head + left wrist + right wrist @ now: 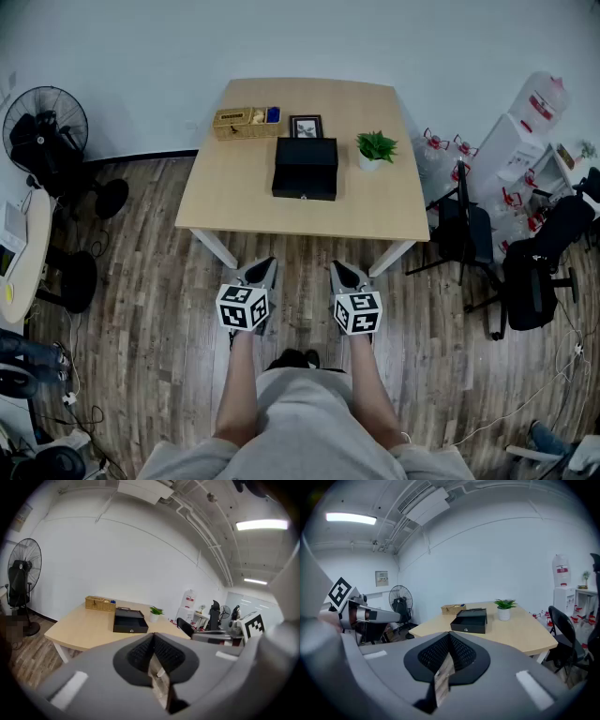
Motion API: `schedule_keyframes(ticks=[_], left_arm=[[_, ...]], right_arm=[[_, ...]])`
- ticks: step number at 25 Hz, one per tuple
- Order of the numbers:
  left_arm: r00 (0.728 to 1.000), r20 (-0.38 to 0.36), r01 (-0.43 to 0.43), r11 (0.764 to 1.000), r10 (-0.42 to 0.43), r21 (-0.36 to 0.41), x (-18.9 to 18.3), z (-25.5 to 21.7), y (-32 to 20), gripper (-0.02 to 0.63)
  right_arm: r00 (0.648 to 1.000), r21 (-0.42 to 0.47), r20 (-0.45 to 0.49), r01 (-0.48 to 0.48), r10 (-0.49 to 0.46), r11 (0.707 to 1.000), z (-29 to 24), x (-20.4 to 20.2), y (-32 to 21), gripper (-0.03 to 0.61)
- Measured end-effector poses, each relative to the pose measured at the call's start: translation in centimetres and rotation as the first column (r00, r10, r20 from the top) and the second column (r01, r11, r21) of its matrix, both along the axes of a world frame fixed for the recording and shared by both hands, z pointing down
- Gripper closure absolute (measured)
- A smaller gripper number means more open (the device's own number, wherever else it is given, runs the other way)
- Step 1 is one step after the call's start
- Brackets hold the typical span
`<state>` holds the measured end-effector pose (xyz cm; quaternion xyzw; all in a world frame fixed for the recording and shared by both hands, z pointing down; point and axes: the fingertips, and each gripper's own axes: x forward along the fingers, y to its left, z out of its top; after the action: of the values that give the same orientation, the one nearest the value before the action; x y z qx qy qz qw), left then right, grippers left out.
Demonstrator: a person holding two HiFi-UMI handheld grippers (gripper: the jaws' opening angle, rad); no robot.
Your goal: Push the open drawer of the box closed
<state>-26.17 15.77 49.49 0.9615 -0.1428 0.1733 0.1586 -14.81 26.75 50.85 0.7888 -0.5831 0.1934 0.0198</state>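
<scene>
A black box point(306, 167) sits in the middle of the light wooden table point(234, 202), its drawer pulled out toward me. The same box point(130, 621) shows small and far off in the left gripper view, and again as a box point(469, 621) in the right gripper view. Both grippers hang over the wood floor short of the table's near edge, well apart from the box. My left gripper point(267, 264) point(152, 637) is shut with nothing in it. My right gripper point(337, 268) point(449, 637) is shut and empty too.
On the table behind the box stand a wicker basket point(246, 122), a small picture frame point(307, 126) and a potted plant point(376, 148). A floor fan point(45, 122) stands at the left. Black office chairs point(539, 272) and water dispensers point(525, 122) crowd the right.
</scene>
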Motion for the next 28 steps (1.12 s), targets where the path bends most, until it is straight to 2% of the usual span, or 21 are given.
schedule_keyframes(ticks=[3, 7, 10, 12, 15, 19, 28], left_arm=[[0.999, 0.038, 0.013, 0.999, -0.012, -0.032, 0.5, 0.7, 0.1, 0.561], [0.985, 0.165, 0.055, 0.998, -0.047, -0.041, 0.2, 3.2, -0.8, 0.561], [0.988, 0.14, 0.064, 0.998, -0.062, -0.014, 0.4, 3.1, -1.3, 0.561], [0.993, 0.109, 0.04, 0.999, -0.043, 0.033, 1.4, 2.6, -1.7, 0.561], [0.995, 0.103, 0.005, 0.996, -0.014, 0.084, 3.1, 2.8, -2.8, 0.561], [0.995, 0.096, 0.024, 0.996, -0.032, 0.084, 5.7, 3.4, -5.5, 0.561], [0.992, 0.122, -0.021, 0.997, 0.011, 0.079, 13.5, 4.1, -13.3, 0.561]], right_arm=[[1.0, -0.002, -0.005, 0.0, 0.0, 1.0, 0.2, 0.8, 0.0, 0.577], [1.0, -0.005, -0.006, -0.007, 0.007, 1.0, 0.6, 1.9, -0.3, 0.577], [0.999, 0.033, 0.017, -0.033, 0.032, 0.999, 0.2, 2.9, -0.6, 0.577], [0.998, 0.057, 0.032, -0.047, 0.045, 0.997, 0.2, 3.7, -1.1, 0.577], [0.999, 0.059, 0.027, -0.048, 0.046, 0.997, 0.7, 4.8, -2.3, 0.577], [0.998, 0.059, 0.03, -0.048, 0.046, 0.997, 1.3, 6.9, -4.2, 0.577], [0.993, 0.026, 0.083, -0.088, 0.086, 0.996, 2.7, 14.8, -11.0, 0.577]])
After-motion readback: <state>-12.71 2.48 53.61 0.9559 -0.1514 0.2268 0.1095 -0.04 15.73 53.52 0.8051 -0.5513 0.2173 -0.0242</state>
